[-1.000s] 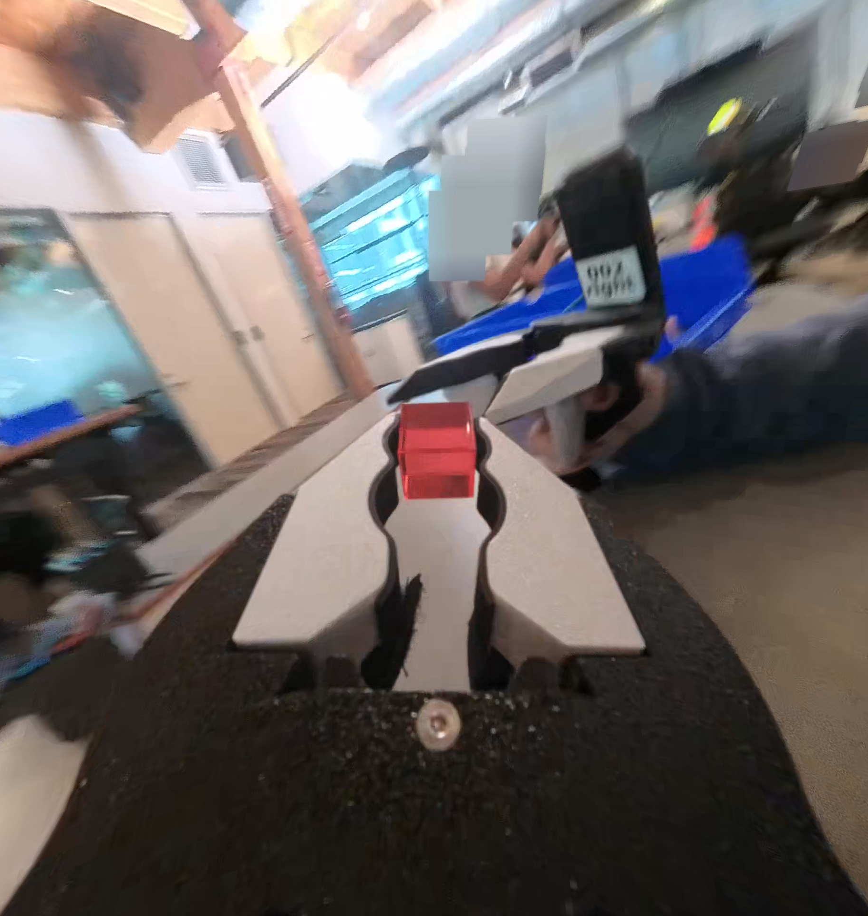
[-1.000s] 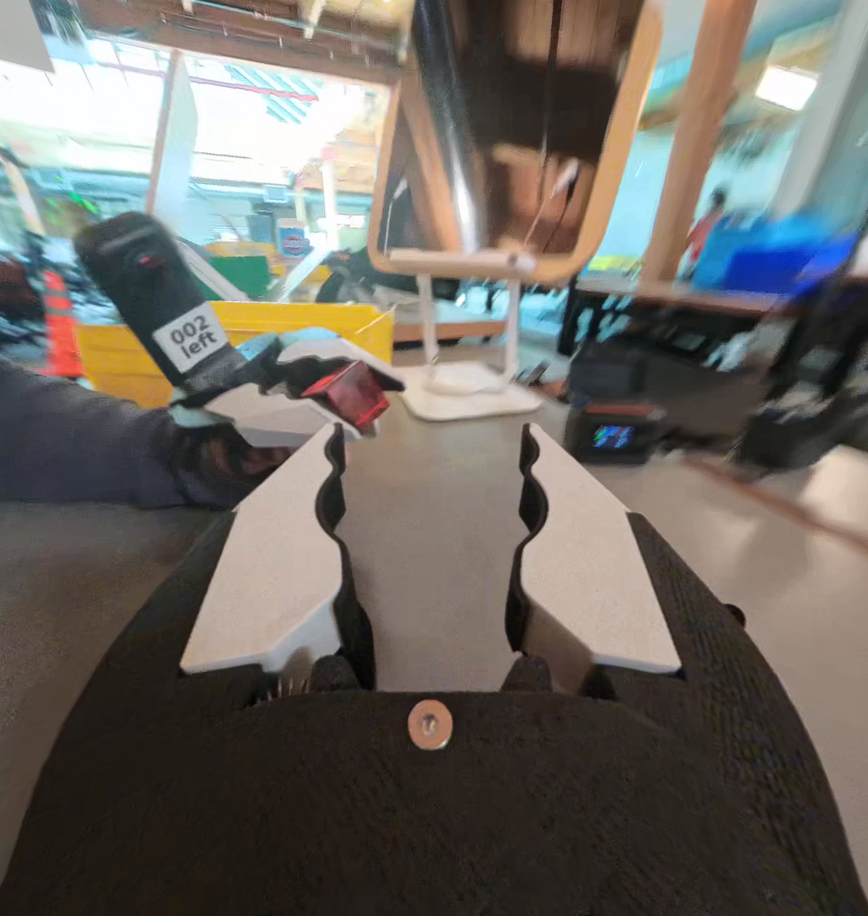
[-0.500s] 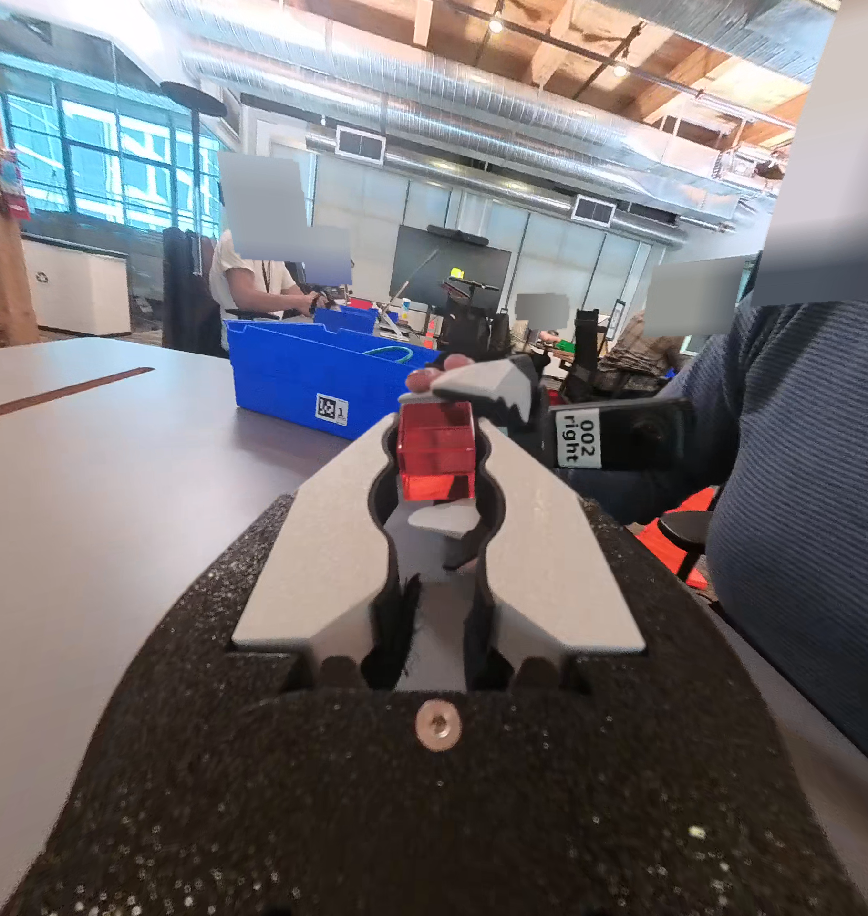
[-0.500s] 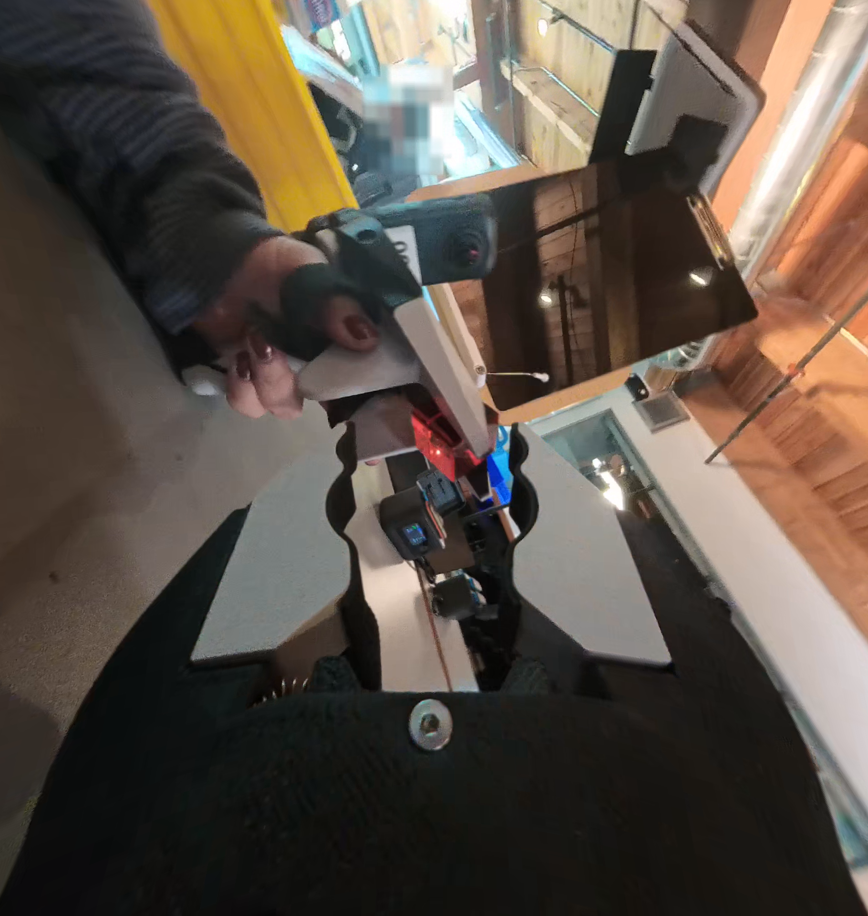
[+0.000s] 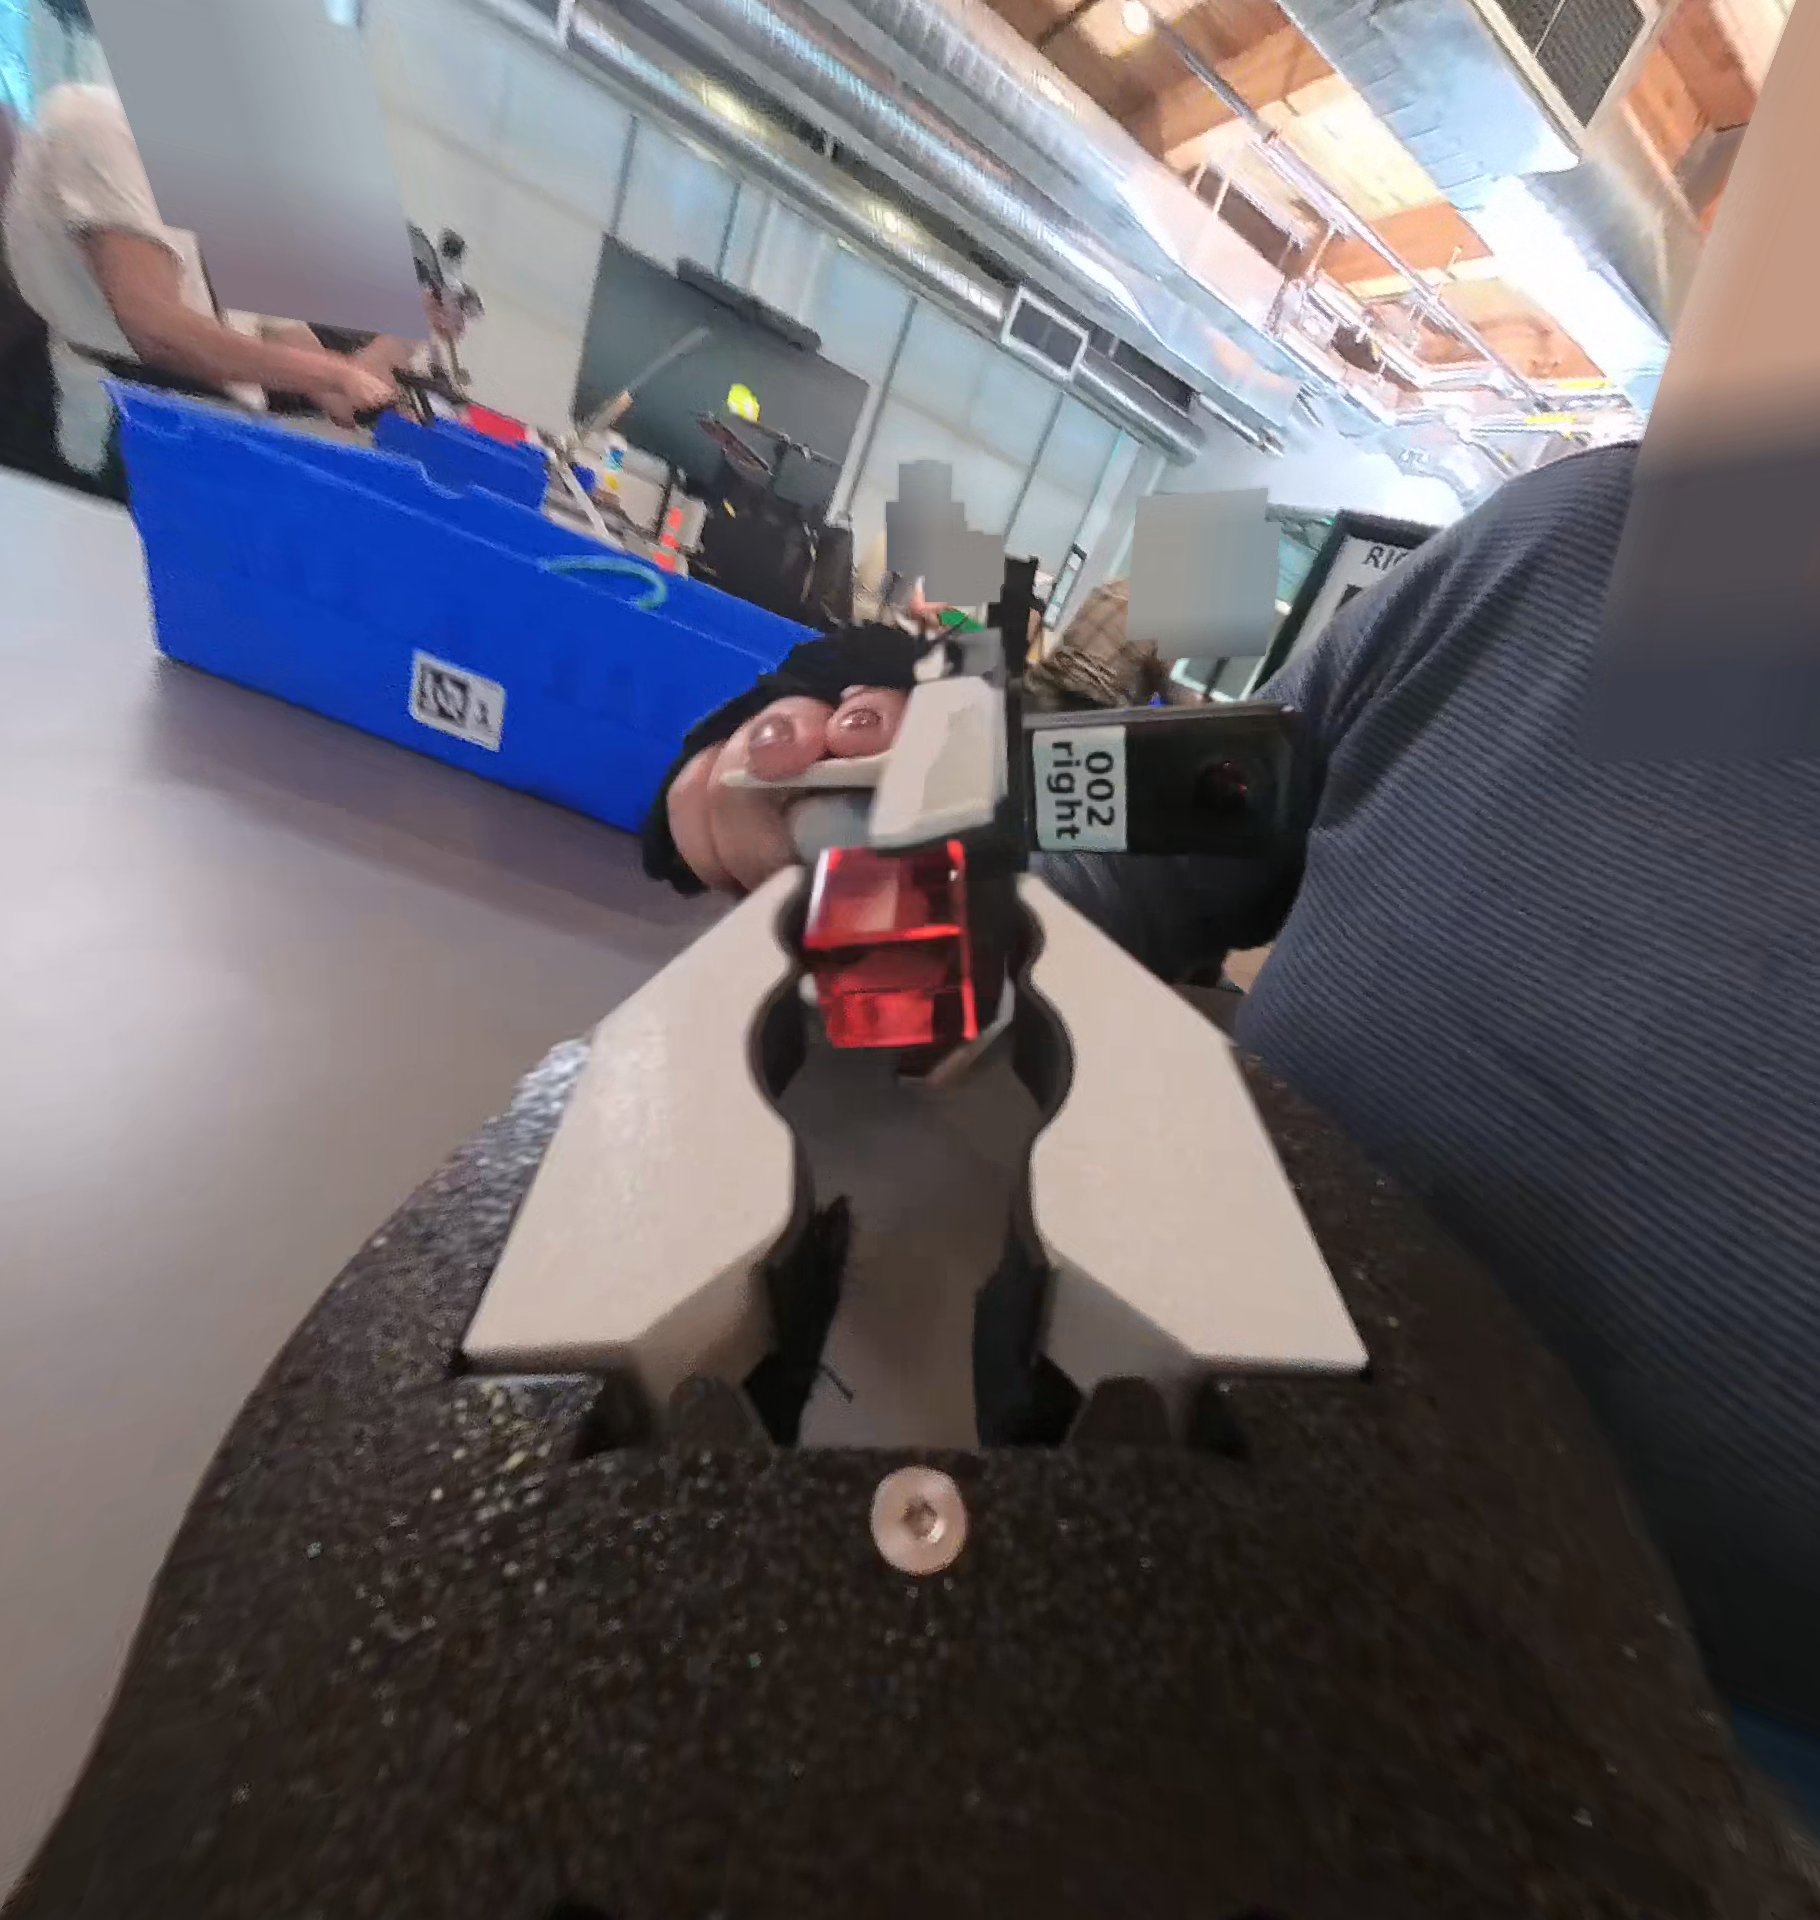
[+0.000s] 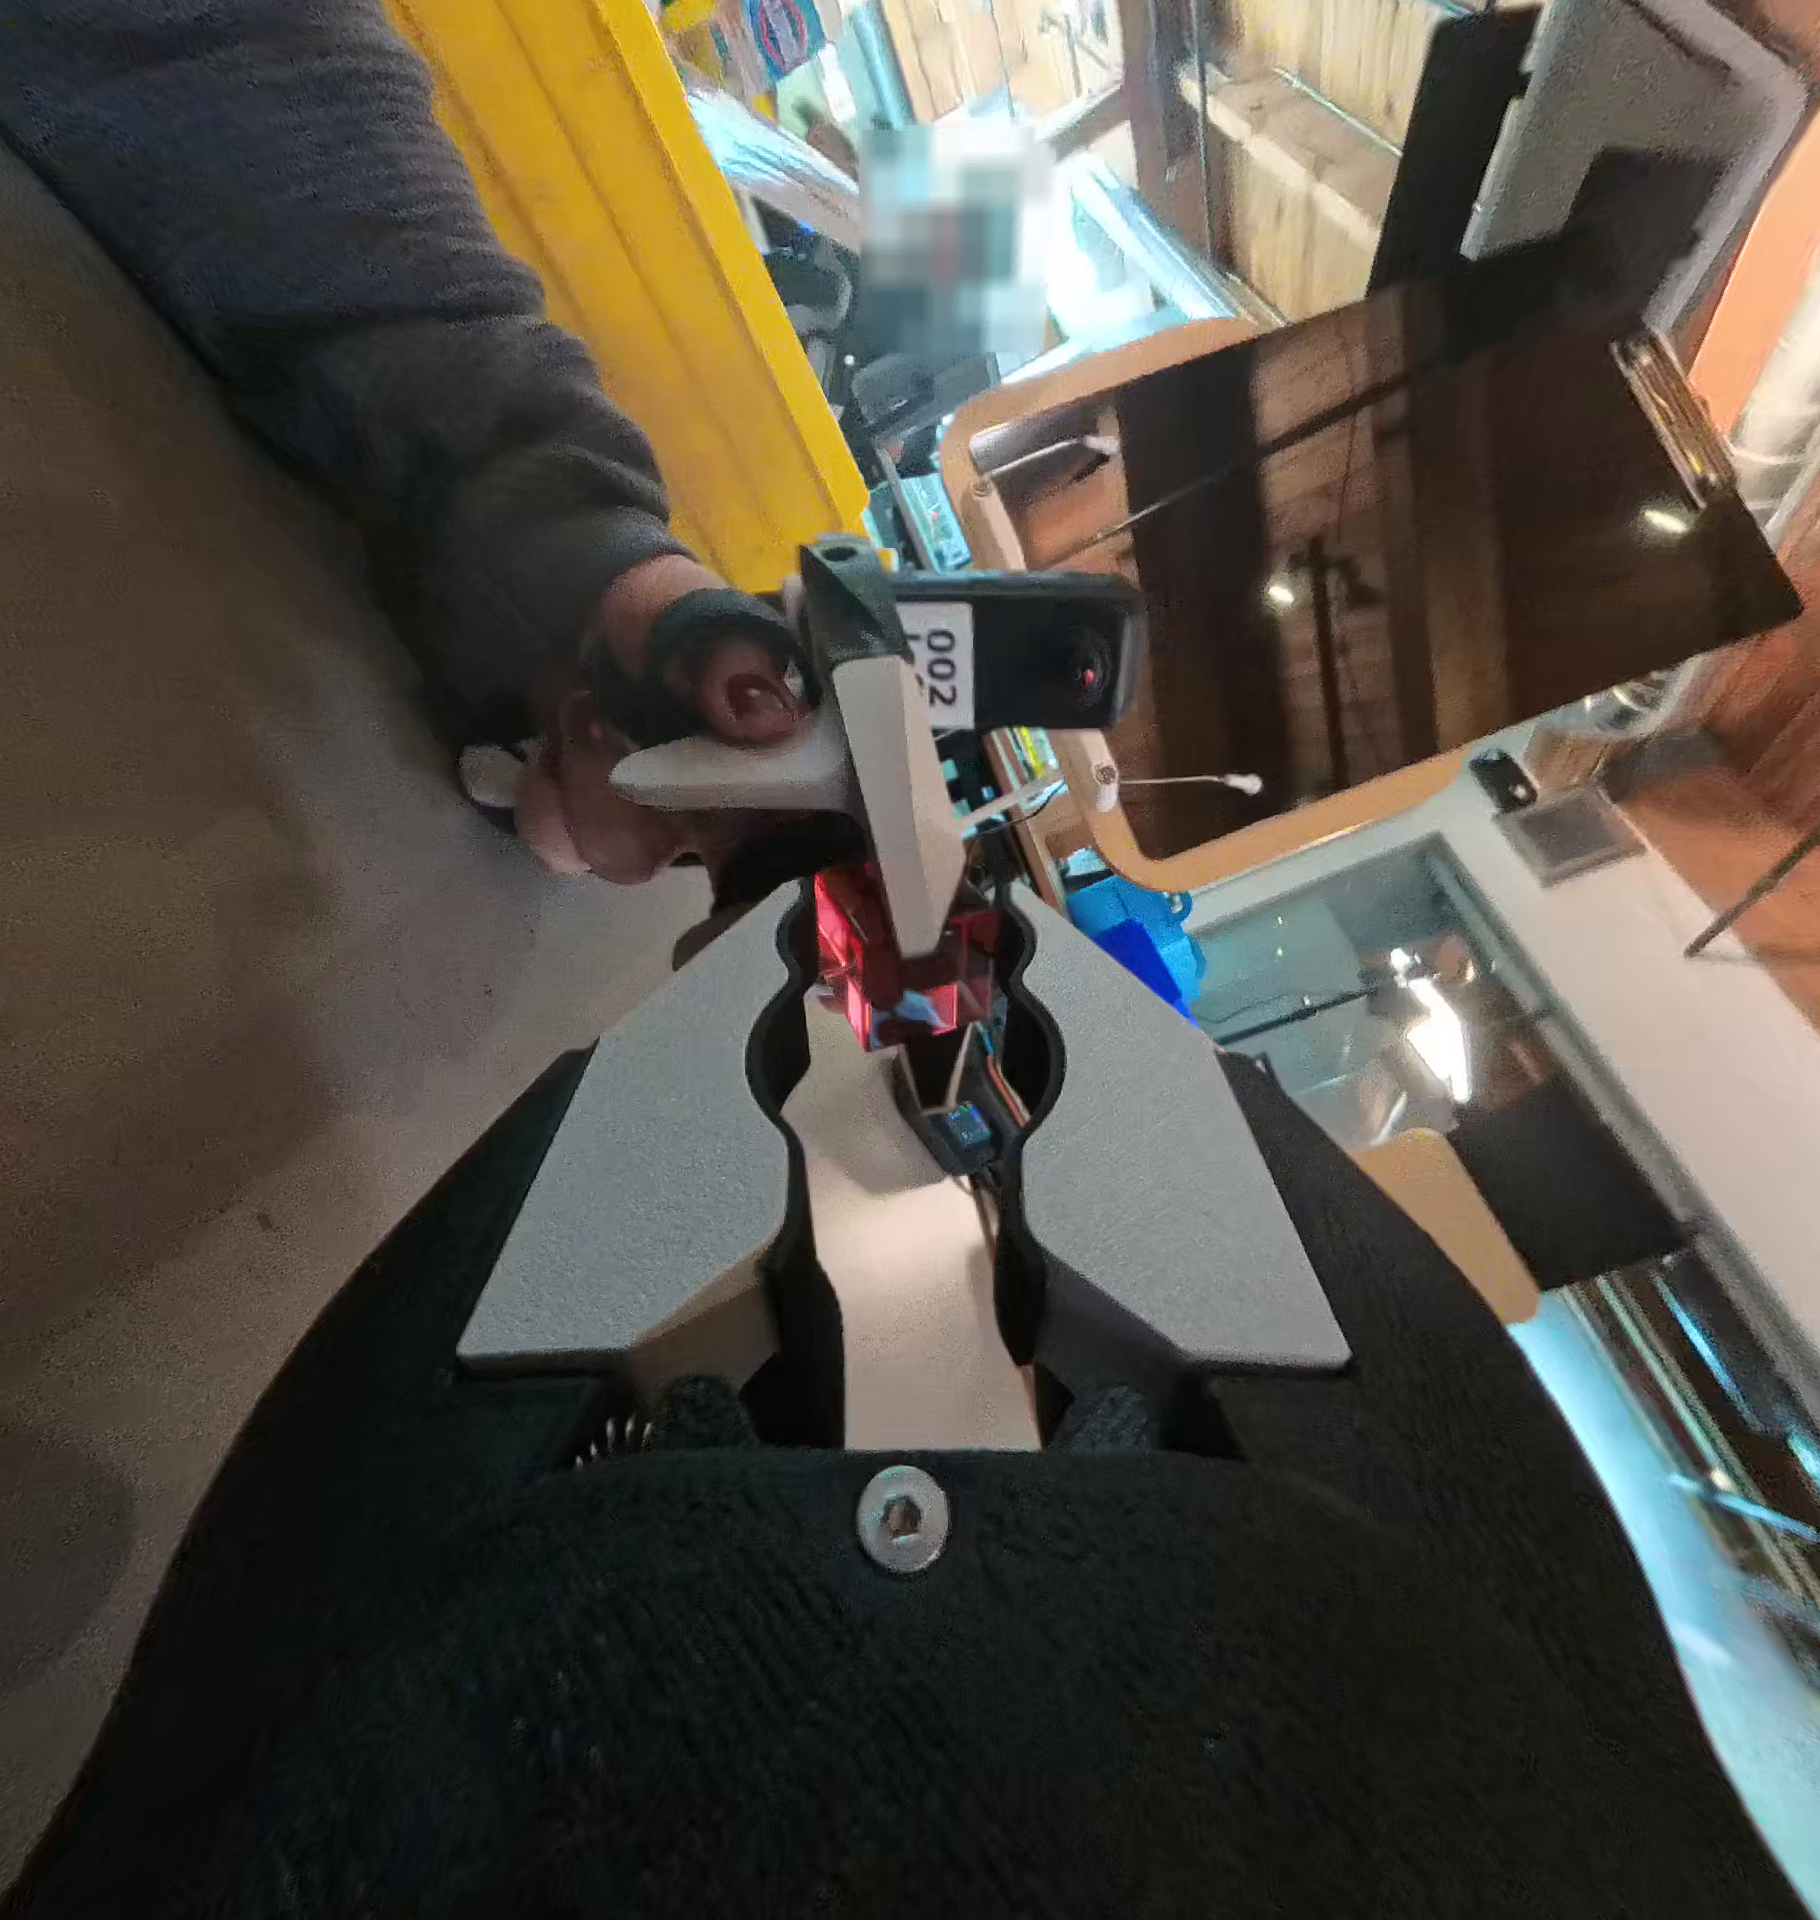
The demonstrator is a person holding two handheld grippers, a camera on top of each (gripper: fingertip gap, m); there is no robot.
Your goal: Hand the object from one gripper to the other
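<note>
A clear red cube [image 5: 890, 956] sits between the fingertips of my left gripper [image 5: 906, 914], held above the table and tilted. The left jaws stand slightly wider than the cube, with a small gap on its right side. The right gripper's fingers [image 5: 937, 779] cross it from above and below. In the right wrist view my right gripper [image 6: 906, 925] is shut on the red cube [image 6: 916, 997], one fingertip on each side. One finger [image 6: 890, 790] of the left gripper lies across the cube's front there and hides part of it.
A blue bin [image 5: 366, 603] stands on the grey table [image 5: 158, 987] at the far left. The holder's dark sleeve [image 5: 1508, 935] fills the right. A yellow bin [image 6: 657, 260] and a wood-framed dark panel [image 6: 1405, 540] are behind the left gripper. Only a small space, under 4 cm, lies between the two pairs of fingers.
My right gripper has moved onto the cube and closed from wide open. My left jaws have widened slightly and the cube has tilted between them.
</note>
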